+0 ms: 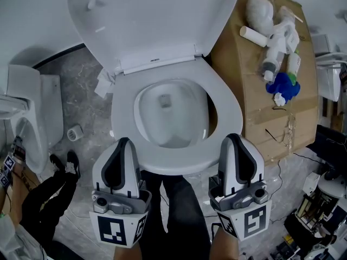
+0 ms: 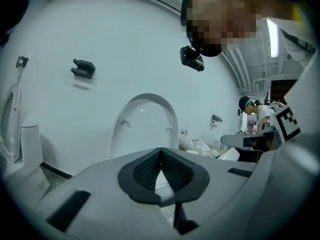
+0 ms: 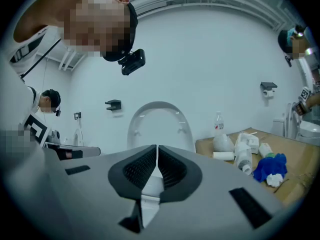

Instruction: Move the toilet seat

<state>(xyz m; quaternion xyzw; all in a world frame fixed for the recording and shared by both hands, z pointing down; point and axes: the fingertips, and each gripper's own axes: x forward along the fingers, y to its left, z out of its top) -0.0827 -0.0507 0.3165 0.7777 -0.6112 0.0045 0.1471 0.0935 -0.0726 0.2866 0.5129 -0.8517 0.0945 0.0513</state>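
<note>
We are looking at the toilet seat [image 1: 122,121], a smooth, glossy white oval ring, lying flat on the bowl [image 1: 168,118]. Its rounded lid [image 1: 152,20] is standing upright at the far side. The left claw [image 1: 123,142] and right claw [image 1: 234,140], grey shells with ribbed black pads [image 3: 140,168], are sitting pressed together, empty, by the seat's near edge.
</note>
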